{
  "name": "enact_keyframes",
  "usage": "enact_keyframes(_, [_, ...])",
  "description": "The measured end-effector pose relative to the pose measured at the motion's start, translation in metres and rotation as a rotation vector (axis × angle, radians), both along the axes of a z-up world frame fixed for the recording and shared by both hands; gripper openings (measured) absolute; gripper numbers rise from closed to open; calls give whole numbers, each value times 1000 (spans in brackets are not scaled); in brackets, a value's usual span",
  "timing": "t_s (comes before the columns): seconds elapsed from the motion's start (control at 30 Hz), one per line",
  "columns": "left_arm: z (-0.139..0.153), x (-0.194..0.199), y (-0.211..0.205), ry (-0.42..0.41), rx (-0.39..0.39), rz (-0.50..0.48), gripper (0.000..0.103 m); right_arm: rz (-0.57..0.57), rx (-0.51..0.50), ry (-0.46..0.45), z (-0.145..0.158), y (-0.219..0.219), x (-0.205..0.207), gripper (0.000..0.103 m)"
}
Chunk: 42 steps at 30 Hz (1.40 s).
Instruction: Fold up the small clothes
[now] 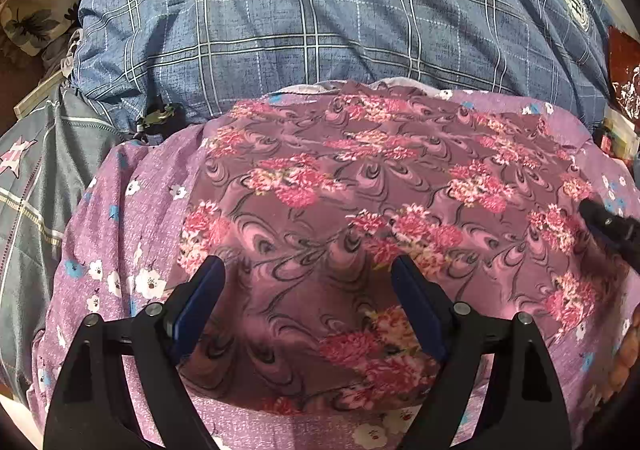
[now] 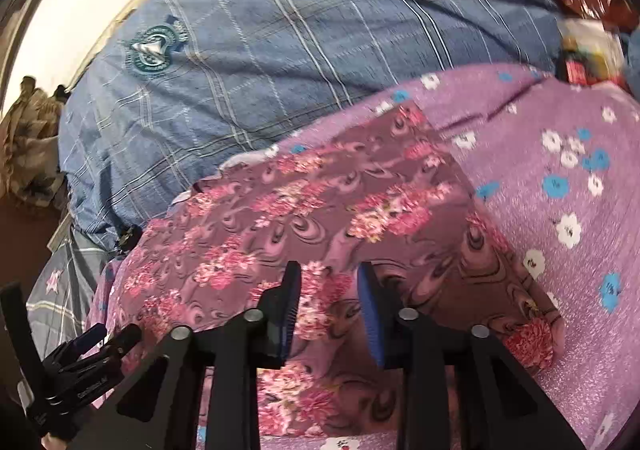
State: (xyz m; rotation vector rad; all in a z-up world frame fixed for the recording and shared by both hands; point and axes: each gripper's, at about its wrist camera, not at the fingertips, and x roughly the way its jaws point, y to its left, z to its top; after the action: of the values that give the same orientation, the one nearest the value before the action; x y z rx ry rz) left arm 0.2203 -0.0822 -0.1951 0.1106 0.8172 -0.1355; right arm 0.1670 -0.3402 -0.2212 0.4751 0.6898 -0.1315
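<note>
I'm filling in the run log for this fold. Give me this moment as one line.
stage: fold underway | left gripper: open above floral garment | right gripper: open over garment's right edge | surface: purple flowered sheet

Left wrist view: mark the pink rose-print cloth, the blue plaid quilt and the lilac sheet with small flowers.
pink rose-print cloth (image 1: 360,186), left wrist view, on its flat middle.
blue plaid quilt (image 1: 320,18), left wrist view, on its central bulge.
lilac sheet (image 1: 120,250), left wrist view, on the bare part left of the cloth.
</note>
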Motion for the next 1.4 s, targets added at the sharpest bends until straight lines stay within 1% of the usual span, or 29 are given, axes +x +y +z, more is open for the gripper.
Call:
enact_keyframes(0.1, [0, 3, -2, 3, -8, 3, 86, 3, 4, 36, -8, -2, 5, 33])
enact_keyframes(0.2, [-2, 4, -3, 12, -5, 5, 86, 16, -17, 34, -5, 1, 3, 34])
enact_keyframes(0.4, [4, -1, -4, -7, -7, -1, 86, 46, 21, -23, 11, 0, -13, 37])
enact_keyframes(0.53, [9, -9, -2, -29, 4, -6, 86, 70, 20, -56, 23, 3, -21, 42])
enact_keyframes(0.67, [14, -18, 1, -54, 24, -12, 86, 101, 11, -86, 34, 9, -31, 44])
enact_keyframes(0.87, [28, -35, 13, -101, 16, 12, 86, 116, 25, -116, 42, 18, -47, 46])
enact_keyframes(1.03, [42, -56, 21, -162, 2, 50, 86, 112, 37, -143, 49, 23, -69, 47])
enact_keyframes(1.1, [39, -65, 24, -158, -5, 59, 86, 111, 40, -148, 51, 26, -79, 47])
enact_keyframes(1.27, [28, -77, 29, -105, -46, 73, 86, 112, 15, -159, 57, 32, -100, 48])
enact_keyframes(1.4, [29, -81, 30, -115, -60, 72, 86, 111, 50, -159, 55, 32, -119, 51])
